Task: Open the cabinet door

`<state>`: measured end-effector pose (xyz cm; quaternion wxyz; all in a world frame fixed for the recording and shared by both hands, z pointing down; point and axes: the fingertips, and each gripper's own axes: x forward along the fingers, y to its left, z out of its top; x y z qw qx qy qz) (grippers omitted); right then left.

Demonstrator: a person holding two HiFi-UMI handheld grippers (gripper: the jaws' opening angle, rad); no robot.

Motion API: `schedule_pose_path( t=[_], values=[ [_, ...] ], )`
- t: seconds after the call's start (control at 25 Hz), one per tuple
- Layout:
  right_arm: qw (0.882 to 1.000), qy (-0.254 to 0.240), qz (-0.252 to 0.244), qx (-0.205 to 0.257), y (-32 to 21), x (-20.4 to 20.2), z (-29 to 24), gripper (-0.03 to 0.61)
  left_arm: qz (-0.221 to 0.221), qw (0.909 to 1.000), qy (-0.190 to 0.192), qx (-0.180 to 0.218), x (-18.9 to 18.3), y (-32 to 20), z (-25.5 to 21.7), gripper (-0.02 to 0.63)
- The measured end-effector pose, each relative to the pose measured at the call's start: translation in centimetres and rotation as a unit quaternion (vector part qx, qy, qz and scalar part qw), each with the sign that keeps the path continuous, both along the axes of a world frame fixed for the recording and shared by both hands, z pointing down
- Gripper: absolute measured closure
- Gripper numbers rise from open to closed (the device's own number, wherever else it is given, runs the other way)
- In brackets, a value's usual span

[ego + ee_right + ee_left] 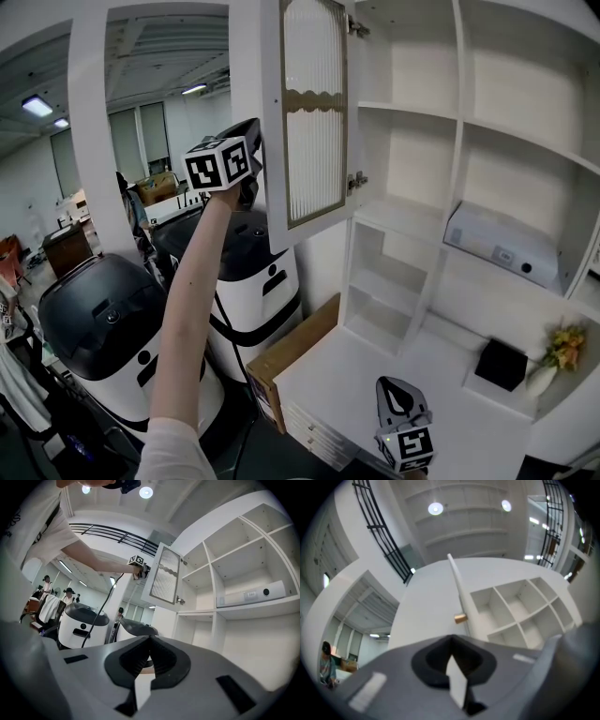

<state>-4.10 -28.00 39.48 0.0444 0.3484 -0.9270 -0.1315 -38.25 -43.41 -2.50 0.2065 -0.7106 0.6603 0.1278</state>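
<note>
The white cabinet door (314, 112) with a ribbed glass panel stands swung open from the shelving. My left gripper (253, 141), raised on an outstretched arm, is at the door's outer free edge, jaws shut with nothing between them. In the left gripper view the door's thin edge (457, 585) and a small brass knob (460, 618) lie just beyond the shut tips of my left gripper (451, 638), apart from them. My right gripper (400, 386) hangs low over the white desk top (356, 366), shut and empty. The right gripper view shows my right gripper (150, 638) below the open door (165, 576).
Inside the shelving lie a white flat device (502, 246), a black box (500, 364) and a small vase of flowers (562, 349). Two white machines with black lids (94, 319) (253, 272) stand left of the cabinet, beside a brown panel (291, 352). People stand far back.
</note>
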Motion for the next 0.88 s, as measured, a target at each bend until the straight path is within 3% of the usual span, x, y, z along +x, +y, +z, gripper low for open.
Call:
schedule_pose_path(
  t=[0.16, 0.48, 0.68, 0.88],
  values=[
    [1.0, -0.002, -0.003, -0.003, -0.2, 0.2, 0.1, 0.578, -0.015, 0.9998, -0.011, 0.002, 0.0, 0.8, -0.5, 0.609],
    [1.0, -0.004, -0.01, -0.001, -0.6, 0.6, -0.2, 0.578, -0.093, 0.9938, -0.034, 0.049, 1.6, 4.0, -3.4, 0.607],
    [0.999, -0.032, -0.018, 0.009, -0.8, 0.8, -2.2, 0.578, -0.085, 0.9886, -0.096, 0.079, 6.4, 7.3, -5.5, 0.607],
    [0.998, -0.031, -0.006, 0.046, -0.7, 1.4, -4.6, 0.578, -0.05, 0.9895, -0.082, 0.108, 11.2, 9.1, -4.0, 0.607]
  ],
)
